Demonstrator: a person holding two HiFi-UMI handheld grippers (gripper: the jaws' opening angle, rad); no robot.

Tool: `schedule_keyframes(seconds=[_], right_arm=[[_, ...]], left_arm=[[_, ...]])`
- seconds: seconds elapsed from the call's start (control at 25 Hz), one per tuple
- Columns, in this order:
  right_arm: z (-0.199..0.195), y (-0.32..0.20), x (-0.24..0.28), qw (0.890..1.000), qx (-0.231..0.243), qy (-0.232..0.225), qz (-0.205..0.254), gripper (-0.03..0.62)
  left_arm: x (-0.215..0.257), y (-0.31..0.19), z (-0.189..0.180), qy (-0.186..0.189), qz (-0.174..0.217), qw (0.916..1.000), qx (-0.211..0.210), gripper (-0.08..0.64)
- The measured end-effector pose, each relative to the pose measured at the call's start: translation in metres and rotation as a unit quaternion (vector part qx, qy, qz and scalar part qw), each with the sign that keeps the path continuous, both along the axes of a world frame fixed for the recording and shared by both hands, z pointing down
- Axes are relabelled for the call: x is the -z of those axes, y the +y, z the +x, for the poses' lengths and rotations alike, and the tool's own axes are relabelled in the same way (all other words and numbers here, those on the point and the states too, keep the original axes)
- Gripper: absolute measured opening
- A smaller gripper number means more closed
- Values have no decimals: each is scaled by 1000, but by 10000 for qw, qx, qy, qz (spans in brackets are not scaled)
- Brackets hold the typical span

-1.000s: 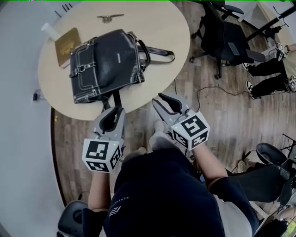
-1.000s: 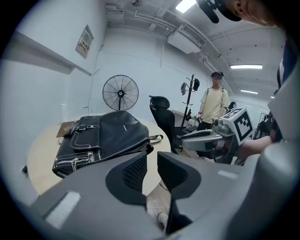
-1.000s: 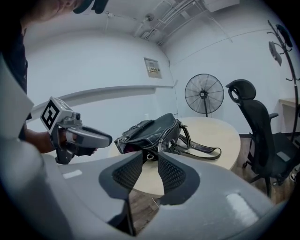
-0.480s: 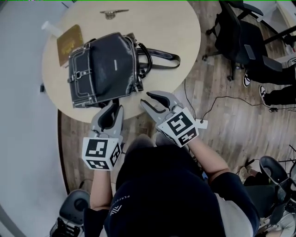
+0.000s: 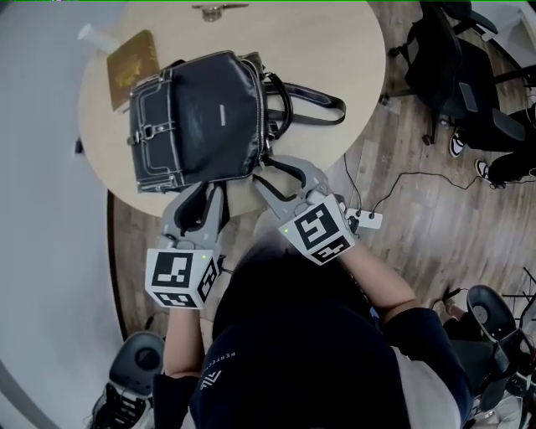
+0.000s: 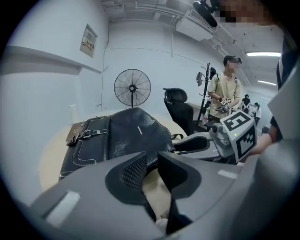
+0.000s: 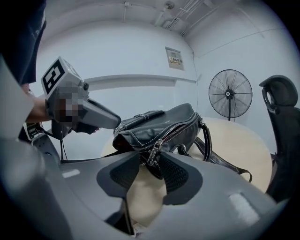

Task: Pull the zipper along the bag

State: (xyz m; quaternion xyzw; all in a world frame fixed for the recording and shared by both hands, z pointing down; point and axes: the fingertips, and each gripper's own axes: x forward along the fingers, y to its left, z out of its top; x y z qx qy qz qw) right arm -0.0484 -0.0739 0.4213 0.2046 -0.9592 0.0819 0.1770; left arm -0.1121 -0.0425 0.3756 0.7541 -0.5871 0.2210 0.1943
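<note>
A black leather bag (image 5: 201, 113) lies on the round beige table (image 5: 335, 50), its handles trailing to the right. My right gripper (image 5: 264, 168) is at the bag's near right corner. In the right gripper view the metal zipper pull (image 7: 152, 155) hangs between the tips of the right gripper (image 7: 150, 161). Its jaws are opening, and the pads stand clear of the pull. My left gripper (image 5: 208, 188) sits at the bag's near edge. A narrow gap shows between its pads, with nothing in it, and the bag (image 6: 126, 136) lies just beyond.
A brown book (image 5: 134, 59) lies under the bag's far left side and a small metal object (image 5: 219, 10) at the table's far edge. Office chairs (image 5: 469, 75) and a power strip (image 5: 368, 219) with cable are on the wooden floor to the right. A person (image 6: 227, 93) stands behind.
Both grippers have moved forward from the table's edge to the bag's near side. The right gripper has reached the corner with the zipper pull, its jaws wider.
</note>
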Motion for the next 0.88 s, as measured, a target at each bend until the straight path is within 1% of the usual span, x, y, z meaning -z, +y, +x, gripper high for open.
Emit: schedule_keyframes(seconds=[0.2, 0.48, 0.52, 0.68, 0.72, 0.88], right_arm=[[-4, -4, -1, 9996, -78, 208, 196, 146], [-5, -7, -4, 9993, -182, 283, 145, 132], [-4, -9, -4, 9993, -215, 281, 135, 74], [0, -12, -4, 9995, -218, 237, -29, 42], [2, -13, -4, 9995, -226, 230, -54, 15], [5, -14, -2, 9994, -225, 253, -86, 14]], left_arm=[[3, -11, -5, 56, 76, 9999, -80, 91], [-1, -15, -12, 102, 13, 9998, -158, 87], [-1, -16, -12, 109, 12, 9998, -169, 86], [-2, -18, -9, 160, 18, 9996, -241, 84], [-2, -18, -8, 163, 17, 9995, -267, 84], [-2, -19, -5, 161, 12, 9993, -341, 86]])
